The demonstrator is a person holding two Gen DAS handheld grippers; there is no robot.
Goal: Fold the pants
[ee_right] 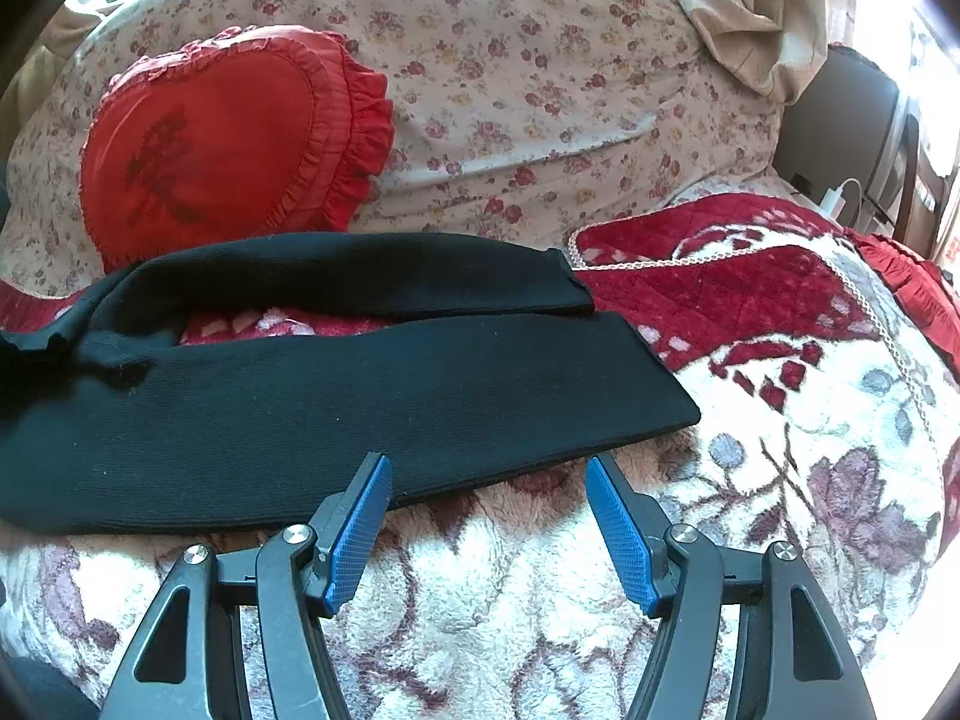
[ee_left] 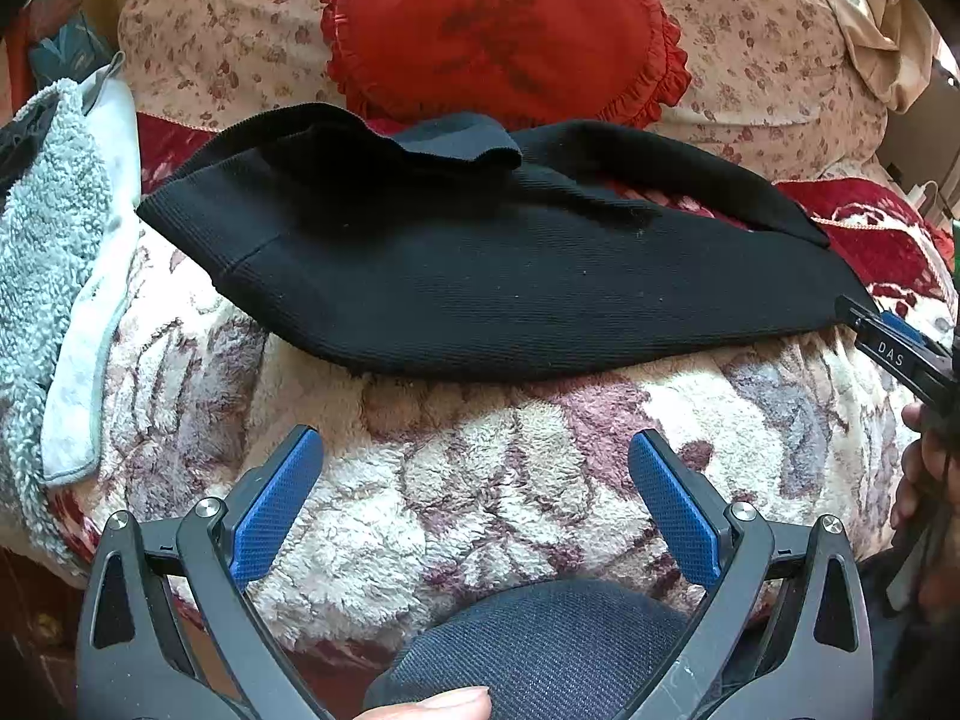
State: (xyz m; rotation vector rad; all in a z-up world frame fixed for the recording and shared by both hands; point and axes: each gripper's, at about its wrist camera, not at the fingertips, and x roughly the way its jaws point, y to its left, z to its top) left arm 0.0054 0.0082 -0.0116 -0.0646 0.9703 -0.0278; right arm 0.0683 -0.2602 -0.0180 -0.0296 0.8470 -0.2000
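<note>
Black ribbed pants lie spread across a fleecy floral blanket, waist at the left, both legs running to the right. In the right wrist view the two legs lie side by side with a gap between them, their cuffs at the right. My left gripper is open and empty, a little short of the pants' near edge. My right gripper is open and empty, its fingertips at the near edge of the near leg, close to the cuff. It also shows in the left wrist view at the far right.
A red heart-shaped cushion and a floral pillow lie behind the pants. A grey fleecy garment lies at the left. A red quilted cover lies at the right. A dark blue fabric lump sits below my left gripper.
</note>
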